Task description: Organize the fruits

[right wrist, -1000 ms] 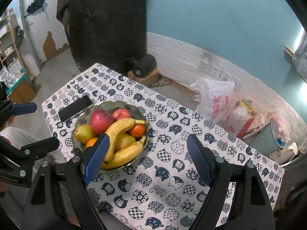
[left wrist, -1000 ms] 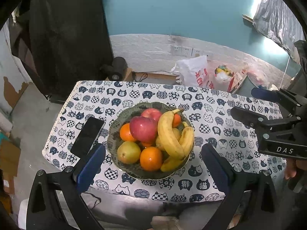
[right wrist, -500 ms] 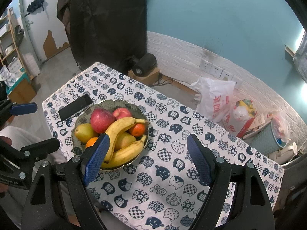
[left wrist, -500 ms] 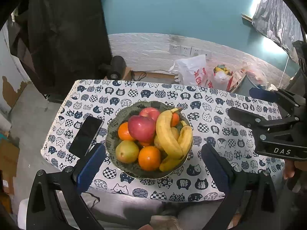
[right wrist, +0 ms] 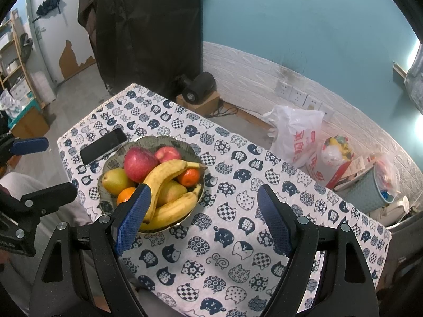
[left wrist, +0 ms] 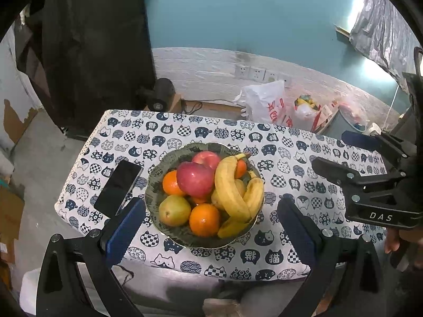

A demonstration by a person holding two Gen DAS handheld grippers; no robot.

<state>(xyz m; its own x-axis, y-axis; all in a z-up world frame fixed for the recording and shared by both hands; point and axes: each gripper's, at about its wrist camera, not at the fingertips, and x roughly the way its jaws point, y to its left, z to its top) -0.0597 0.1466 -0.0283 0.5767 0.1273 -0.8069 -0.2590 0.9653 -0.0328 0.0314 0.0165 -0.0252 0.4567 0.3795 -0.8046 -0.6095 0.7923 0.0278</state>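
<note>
A patterned bowl (left wrist: 185, 237) (right wrist: 111, 162) sits on the cat-print tablecloth, holding two red apples (left wrist: 195, 179) (right wrist: 138, 163), bananas (left wrist: 228, 187) (right wrist: 165, 178), oranges (left wrist: 205, 219), and pears (left wrist: 174, 210) (right wrist: 116, 180). My left gripper (left wrist: 208, 227) is open and empty, held above the table's near edge with the bowl between its blue pads. My right gripper (right wrist: 203, 219) is open and empty, hovering right of the bowl; it also shows at the right of the left wrist view (left wrist: 354, 155).
A black phone (left wrist: 119, 187) (right wrist: 103, 145) lies on the cloth left of the bowl. Behind the table stand a white plastic bag (left wrist: 267, 104), a grey bin (right wrist: 370, 187), a black speaker on a box (right wrist: 199, 85) and a dark curtain.
Both grippers have drifted slightly back and up from the table; the bowl sits a little lower in view. Nothing was grasped or released.
</note>
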